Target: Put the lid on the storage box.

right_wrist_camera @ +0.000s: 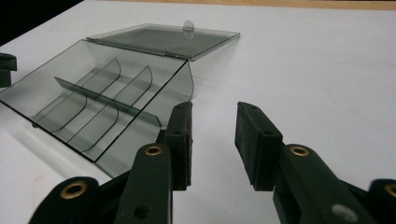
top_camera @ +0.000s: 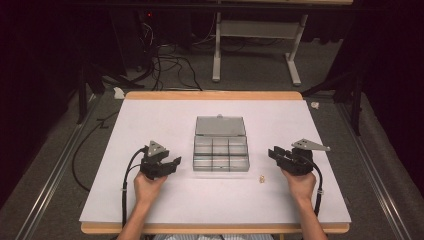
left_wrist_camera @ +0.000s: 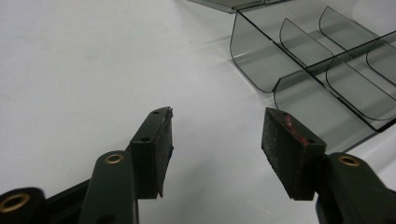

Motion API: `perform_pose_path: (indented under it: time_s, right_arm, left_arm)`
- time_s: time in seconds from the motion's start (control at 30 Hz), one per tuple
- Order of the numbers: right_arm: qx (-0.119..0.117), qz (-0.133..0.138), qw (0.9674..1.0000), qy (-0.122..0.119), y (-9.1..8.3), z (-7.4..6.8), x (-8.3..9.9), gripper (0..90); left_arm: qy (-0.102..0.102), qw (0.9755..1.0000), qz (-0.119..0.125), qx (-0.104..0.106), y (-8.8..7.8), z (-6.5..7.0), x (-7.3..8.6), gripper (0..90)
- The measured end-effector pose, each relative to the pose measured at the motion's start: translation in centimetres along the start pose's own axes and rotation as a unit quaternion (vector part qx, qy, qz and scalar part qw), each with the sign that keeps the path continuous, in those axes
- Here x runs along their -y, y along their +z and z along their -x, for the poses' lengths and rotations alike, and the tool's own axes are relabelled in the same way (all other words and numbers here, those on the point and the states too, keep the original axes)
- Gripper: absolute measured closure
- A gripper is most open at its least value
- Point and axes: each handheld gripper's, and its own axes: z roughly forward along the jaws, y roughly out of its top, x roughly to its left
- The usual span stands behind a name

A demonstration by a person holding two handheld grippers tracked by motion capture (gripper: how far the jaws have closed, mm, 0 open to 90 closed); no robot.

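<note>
Now both tongs, left [top_camera: 175,162] and right [top_camera: 272,151], open, empty, flanking compartment box [top_camera: 221,155], pointing inward

Clear grey compartment box [top_camera: 221,154], lid open flat, mid-table, compartments empty

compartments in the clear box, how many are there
6, in two rows of three inside the clear box: three along the far row beside the flat-open lid, three along the near row. All look empty.
</note>
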Motion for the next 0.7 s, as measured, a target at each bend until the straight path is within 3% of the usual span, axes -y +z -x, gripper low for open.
perform_pose_path:
  time_s: [0.33, 0.7]
  right_arm:
    - [-0.003, -0.012, 0.9999, -0.012, -1.0, -0.8, 1.7, 70.5]
    - [-0.004, -0.029, 0.9993, -0.025, -1.9, -2.0, 3.1, 72.5]
  left_arm:
    - [0.009, 0.9994, -0.025, -0.024, 0.3, 0.4, 1.3, 42.7]
    - [0.019, 0.9986, -0.031, -0.039, 0.6, 0.7, 2.0, 41.4]
